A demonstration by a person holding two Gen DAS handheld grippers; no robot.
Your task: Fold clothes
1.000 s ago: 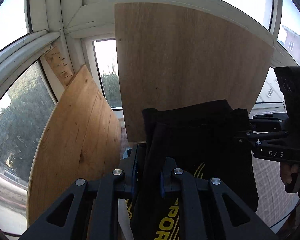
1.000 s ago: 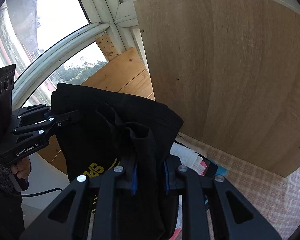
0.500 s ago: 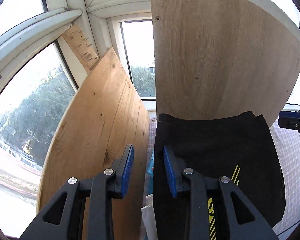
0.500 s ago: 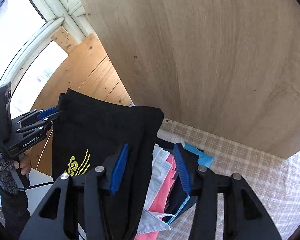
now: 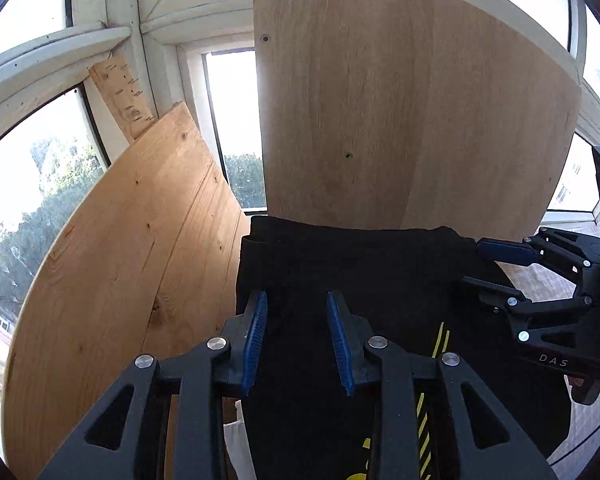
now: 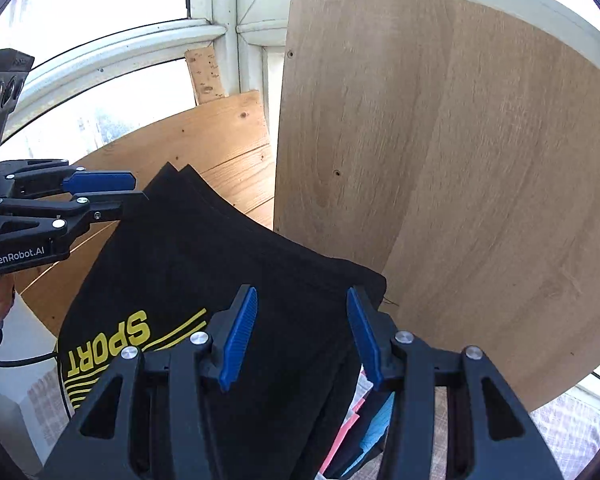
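Left wrist view has the left gripper (image 5: 296,336) low in the frame, its blue pads (image 5: 255,340) standing apart with nothing pinched; the jaws have just been opening, and the black garment (image 5: 372,280) lies beneath and beyond them, not pressed by either pad. Its folded top edge runs across the middle of the frame. At the right edge the right gripper (image 5: 480,266) reaches in sideways, its blue pad at the garment's upper right corner, jaws parted.

Right wrist view shows the same state from the other side: the right gripper (image 6: 302,334) spread wide at the bottom centre, free of the cloth, having just been opening too. The garment (image 6: 204,264) slopes from upper left to lower right, yellow "SPORT" lettering (image 6: 108,344) at lower left. A pile of pink, blue and white clothes (image 6: 364,420) peeks out at lower right. Behind stand a pale wooden board (image 6: 460,160), a pine panel (image 6: 204,140) and window frames (image 6: 228,28).
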